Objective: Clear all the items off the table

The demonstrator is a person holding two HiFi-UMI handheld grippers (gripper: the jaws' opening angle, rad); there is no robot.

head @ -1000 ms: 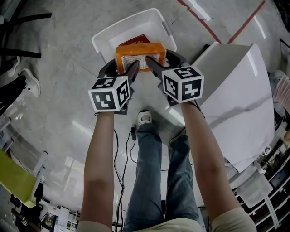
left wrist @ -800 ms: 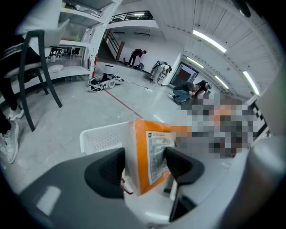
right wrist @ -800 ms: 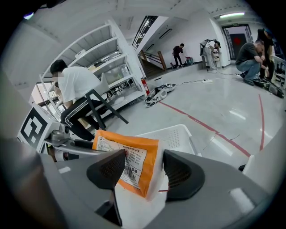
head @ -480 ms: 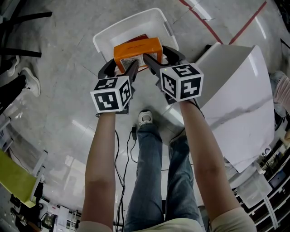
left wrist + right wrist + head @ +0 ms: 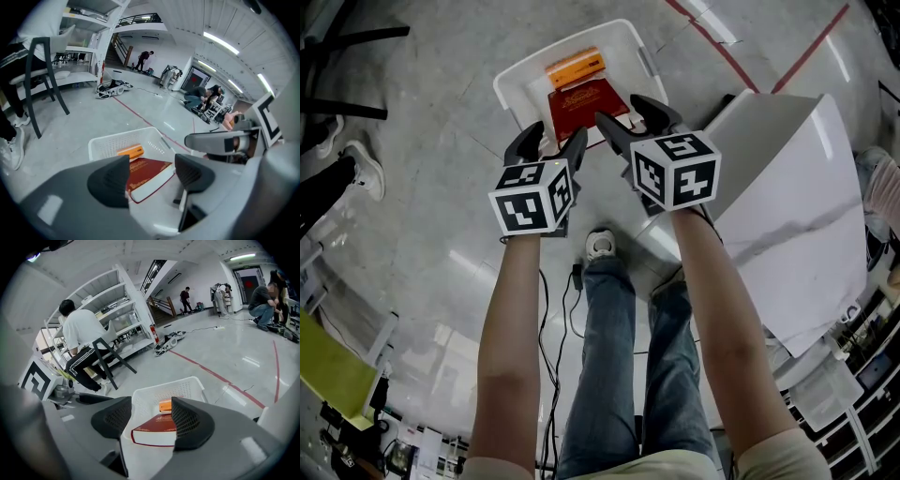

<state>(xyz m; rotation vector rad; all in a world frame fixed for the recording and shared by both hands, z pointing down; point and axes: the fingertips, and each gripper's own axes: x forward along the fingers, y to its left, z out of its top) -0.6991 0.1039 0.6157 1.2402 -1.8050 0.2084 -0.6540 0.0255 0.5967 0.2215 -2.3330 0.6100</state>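
Observation:
A white basket [image 5: 521, 79] stands on the floor ahead of my knees. Inside lie a dark red book [image 5: 584, 106] and, against the far wall, an orange box [image 5: 575, 67]. Both grippers hover at the basket's near rim. My left gripper [image 5: 549, 142] is open with nothing between its jaws. My right gripper [image 5: 633, 118] is open too; its jaws have just closed a little on nothing. The left gripper view looks past my left gripper [image 5: 152, 174] at the book [image 5: 147, 171], box [image 5: 131, 151] and basket [image 5: 108, 140]. Beyond my right gripper [image 5: 150, 420] are the book [image 5: 154, 430] and box [image 5: 165, 405].
A white table [image 5: 787, 206] stands at my right, close to the basket. My shoe [image 5: 598, 244] and a black cable [image 5: 572, 277] are on the floor below the grippers. A black chair [image 5: 42, 79] stands left, and a seated person [image 5: 84, 333] is by shelves.
The orange box, held up between the two grippers over the basket a second ago, tipped forward and now lies inside at the far wall. The red book shows uncovered. Both grippers stayed put.

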